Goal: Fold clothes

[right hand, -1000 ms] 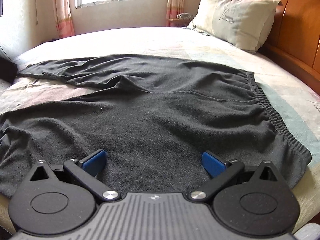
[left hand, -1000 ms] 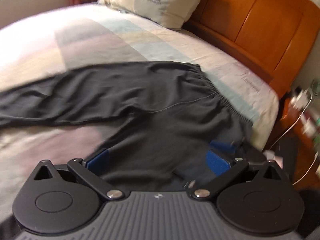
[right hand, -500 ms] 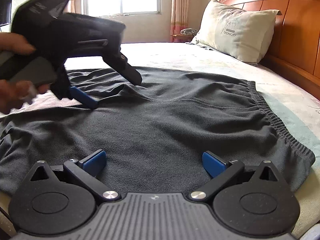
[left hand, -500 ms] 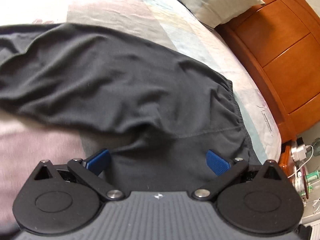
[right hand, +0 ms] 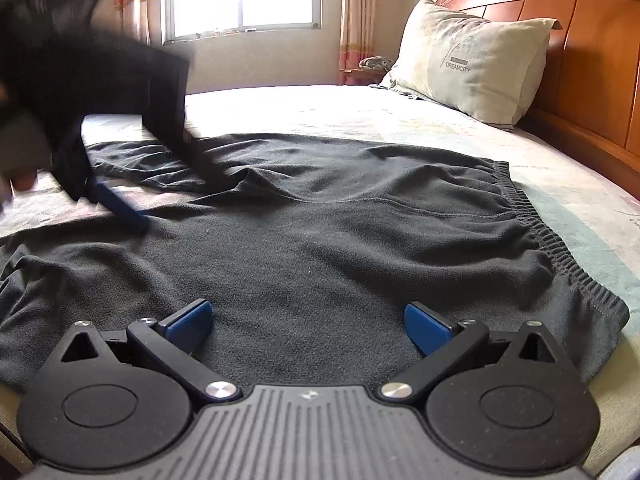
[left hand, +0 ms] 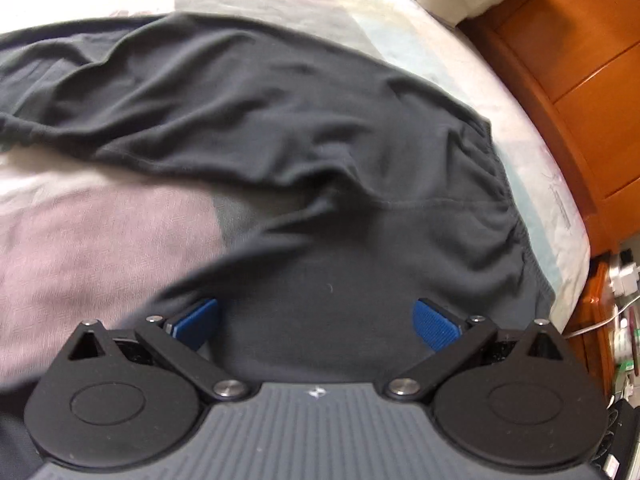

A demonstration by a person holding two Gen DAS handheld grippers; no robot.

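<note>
Currently, both left gripper and right gripper jaws spread wide, empty, above dark trousers; left's blurred tips seemingly touch the fabric.

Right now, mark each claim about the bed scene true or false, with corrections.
1. The dark grey trousers lie spread on the bed. True.
2. The right gripper is shut on the waistband. False: its jaws stand open, holding nothing.
3. The left gripper is open. True.
4. The pillow lies on the trousers. False: it leans at the wooden headboard, apart from them.
</note>
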